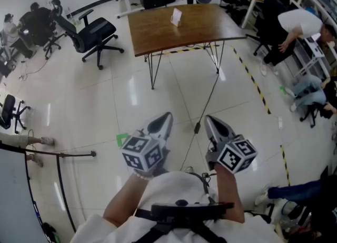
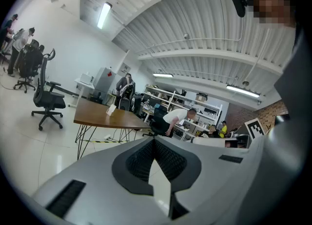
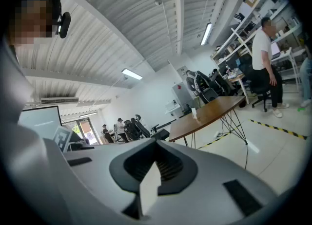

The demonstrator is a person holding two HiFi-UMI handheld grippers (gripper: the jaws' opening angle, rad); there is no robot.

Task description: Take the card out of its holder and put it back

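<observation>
Left gripper (image 1: 162,121), right gripper (image 1: 215,123) both empty, jaws pressed together. Card (image 1: 176,16) well apart on table (image 1: 152,34) (too small for detail); person best steps close, opens jaws before reaching

card holder (image 1: 176,17) on table (image 1: 158,34) (far side), chair (image 1: 96,30) left

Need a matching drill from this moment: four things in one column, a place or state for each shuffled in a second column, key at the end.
Things
1. brown wooden table
2. white card in its stand-up holder
3. black wheeled office chair
4. right gripper

Place or state
A. jaws shut, nothing between them
B. just left of the table in the head view
C. stands on thin black legs
D. upright on the tabletop, toward its far side

Pairs: 1-C, 2-D, 3-B, 4-A
</observation>
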